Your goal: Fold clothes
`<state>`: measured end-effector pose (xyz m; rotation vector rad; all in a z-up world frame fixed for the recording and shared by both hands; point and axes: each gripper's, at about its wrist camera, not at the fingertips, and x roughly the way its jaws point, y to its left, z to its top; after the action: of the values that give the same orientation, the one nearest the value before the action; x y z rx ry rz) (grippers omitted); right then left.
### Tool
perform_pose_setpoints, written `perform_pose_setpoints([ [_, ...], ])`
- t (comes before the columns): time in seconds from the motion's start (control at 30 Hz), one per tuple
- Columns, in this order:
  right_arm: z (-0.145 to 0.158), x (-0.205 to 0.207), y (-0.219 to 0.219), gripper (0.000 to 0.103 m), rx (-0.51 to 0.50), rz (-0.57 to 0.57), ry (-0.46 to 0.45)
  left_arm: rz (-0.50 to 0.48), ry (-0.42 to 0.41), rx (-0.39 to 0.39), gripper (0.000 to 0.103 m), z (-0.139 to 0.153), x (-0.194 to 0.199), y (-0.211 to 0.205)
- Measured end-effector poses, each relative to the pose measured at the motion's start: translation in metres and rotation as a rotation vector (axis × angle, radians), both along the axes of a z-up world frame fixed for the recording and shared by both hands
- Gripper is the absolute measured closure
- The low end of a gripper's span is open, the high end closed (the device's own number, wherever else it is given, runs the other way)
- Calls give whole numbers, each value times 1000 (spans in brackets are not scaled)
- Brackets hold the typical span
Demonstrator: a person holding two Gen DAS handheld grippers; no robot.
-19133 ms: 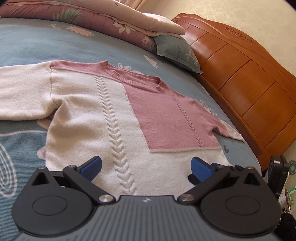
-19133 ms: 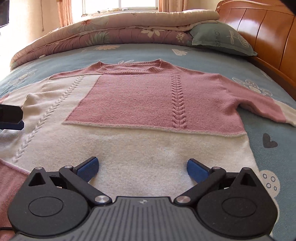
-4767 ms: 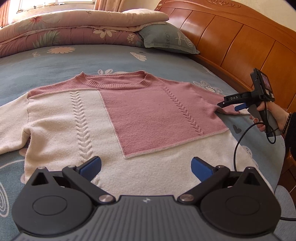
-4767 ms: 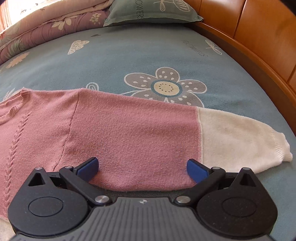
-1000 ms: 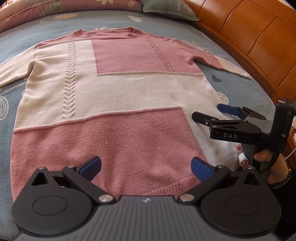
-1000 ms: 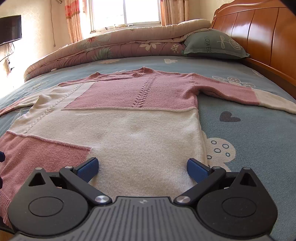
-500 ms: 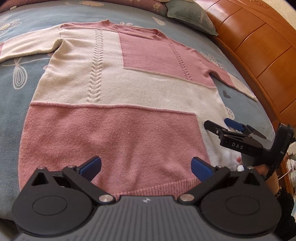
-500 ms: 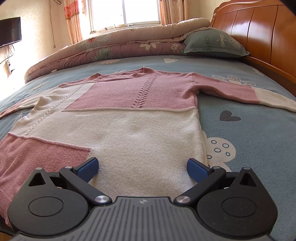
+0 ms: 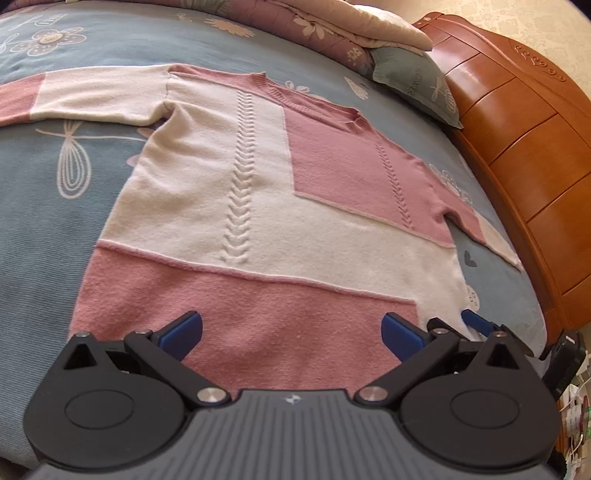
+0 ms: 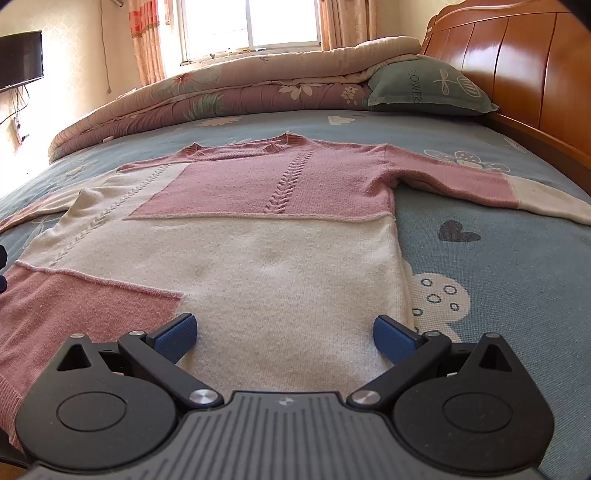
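A pink and cream knit sweater (image 9: 258, 221) (image 10: 277, 258) lies flat on the bed, neck toward the far side, both sleeves spread out. My left gripper (image 9: 291, 334) is open over the pink band at the hem, nothing between its blue pads. My right gripper (image 10: 284, 338) is open over the cream corner of the hem on the right side. A blue fingertip of the right gripper (image 9: 476, 321) shows in the left wrist view at the sweater's lower right corner.
The bed has a blue patterned sheet (image 10: 498, 258) (image 9: 37, 221). A folded quilt (image 10: 240, 88) and a green pillow (image 10: 424, 88) lie at the far side. A wooden headboard (image 10: 517, 66) (image 9: 517, 147) runs along the right. A window (image 10: 247, 22) is behind.
My left gripper has swung left and lower toward the hem, so the view now takes in the left sleeve. My right gripper has edged forward slightly over the hem.
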<state>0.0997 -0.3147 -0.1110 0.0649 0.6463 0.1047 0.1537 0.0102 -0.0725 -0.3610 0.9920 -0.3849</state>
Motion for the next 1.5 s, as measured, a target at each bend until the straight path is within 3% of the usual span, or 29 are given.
perform_pose_setpoints([
  [0.1, 0, 0, 0, 0, -1, 1, 0, -6, 15, -45, 1, -15, -1, -1],
  [0.23, 0, -1, 0, 0, 0, 1, 0, 17, 25, -184, 1, -23, -7, 23],
  [0.33, 0, -1, 0, 0, -3, 2, 1, -27, 10, -244, 1, -28, -10, 34],
  [0.63, 0, -2, 2, 0, -17, 1, 1, -200, 22, -43, 0, -16, 0, 8],
  [0.8, 0, -1, 2, 0, -21, 2, 0, -190, -80, 86, 1, 7, 7, -3],
  [0.93, 0, -1, 2, 0, -23, 1, -1, -145, -126, 7, 1, 23, 43, 1],
  [1.13, 0, -1, 2, 0, -21, 2, -1, 3, -63, -65, 1, 4, 98, 25],
  [1.23, 0, -1, 2, 0, -21, 3, 0, 83, -40, -7, 1, -13, 103, 44],
  [1.37, 0, -1, 2, 0, -22, 4, 1, 132, -58, -45, 1, -5, 100, 60],
  [1.5, 0, -1, 2, 0, -25, 3, 1, 94, -51, -101, 1, -4, 95, 57],
])
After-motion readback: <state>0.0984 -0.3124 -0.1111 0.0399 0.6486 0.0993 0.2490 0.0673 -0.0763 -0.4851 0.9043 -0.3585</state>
